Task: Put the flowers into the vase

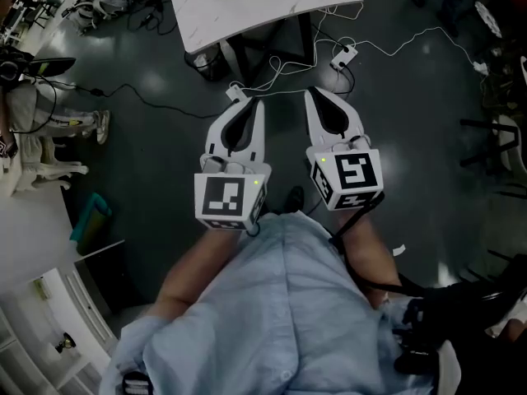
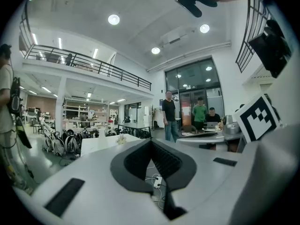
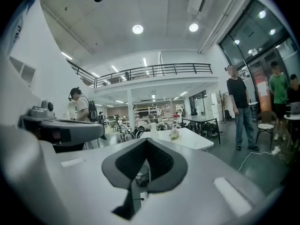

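**Stage:** approach; nothing is picked up and the task is judged not yet begun.

**Nearest:** the person's forearms, held forward side by side from a light blue shirt point(image 1: 280, 303). Both tools sit close to level, tipped slightly down.

**Left gripper** point(image 1: 249, 99): jaws together, nothing between them.

**Right gripper** point(image 1: 314, 92): jaws together, empty; just beside the left one, not touching it.

**Beyond:** dark floor point(image 1: 165, 171) with a power strip point(image 1: 344, 54).

**Farthest:** white table point(image 1: 280, 11), well ahead of both tools. A pale bunch point(image 3: 174, 134) lies on it, probably the flowers. The vase cannot be identified.

**Next move, judged:** walk up to the table, part one pair of jaws, and close them on the stems.
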Demonstrator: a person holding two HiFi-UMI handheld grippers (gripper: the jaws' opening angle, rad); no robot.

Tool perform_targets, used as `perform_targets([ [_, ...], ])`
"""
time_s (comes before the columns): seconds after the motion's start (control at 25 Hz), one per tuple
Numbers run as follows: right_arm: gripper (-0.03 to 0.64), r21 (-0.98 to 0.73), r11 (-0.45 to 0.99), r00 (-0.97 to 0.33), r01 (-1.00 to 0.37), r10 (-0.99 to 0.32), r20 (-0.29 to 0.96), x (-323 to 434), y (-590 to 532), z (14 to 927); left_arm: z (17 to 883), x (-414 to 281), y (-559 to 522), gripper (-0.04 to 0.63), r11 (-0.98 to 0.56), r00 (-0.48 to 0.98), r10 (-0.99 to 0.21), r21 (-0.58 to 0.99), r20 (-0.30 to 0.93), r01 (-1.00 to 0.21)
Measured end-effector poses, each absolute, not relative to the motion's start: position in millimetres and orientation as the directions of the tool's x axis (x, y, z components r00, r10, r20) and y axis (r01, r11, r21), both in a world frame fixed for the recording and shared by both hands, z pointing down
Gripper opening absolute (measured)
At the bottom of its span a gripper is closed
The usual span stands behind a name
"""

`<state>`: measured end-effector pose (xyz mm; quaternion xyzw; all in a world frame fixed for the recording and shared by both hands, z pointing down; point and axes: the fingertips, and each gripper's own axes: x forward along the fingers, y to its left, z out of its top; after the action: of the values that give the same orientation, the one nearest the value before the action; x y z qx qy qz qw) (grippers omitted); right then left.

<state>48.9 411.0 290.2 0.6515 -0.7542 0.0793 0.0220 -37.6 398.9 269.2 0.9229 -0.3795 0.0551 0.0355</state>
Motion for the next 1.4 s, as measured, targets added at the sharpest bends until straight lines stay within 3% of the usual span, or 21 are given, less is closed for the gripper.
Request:
perform_targets([
  [0.48,0.002,-0.181,0.106,-0.14,-0.978,-0.972,0.19,80,383,326,297,-23,375,0.005,-0.702,0.699,-0.695,0.054,0.167,-0.71],
  [0.76,0.002,-0.146,0.109,-0.139,-0.983,-0.965,0.222,99,289,335,308,3,276,0.005,-0.71,0.712,-0.683,0.084,0.163,-0.699],
  [1.12,0.002,-0.101,0.091,-0.109,-0.991,-0.977,0.185,101,148,307,277,10,135,0.005,-0.745,0.749,-0.659,0.076,0.068,-0.663],
  [1.4,0.002,-0.097,0.054,-0.072,-0.994,-0.978,0.196,118,91,303,282,18,78,0.005,-0.752,0.759,-0.643,0.099,0.102,-0.651],
])
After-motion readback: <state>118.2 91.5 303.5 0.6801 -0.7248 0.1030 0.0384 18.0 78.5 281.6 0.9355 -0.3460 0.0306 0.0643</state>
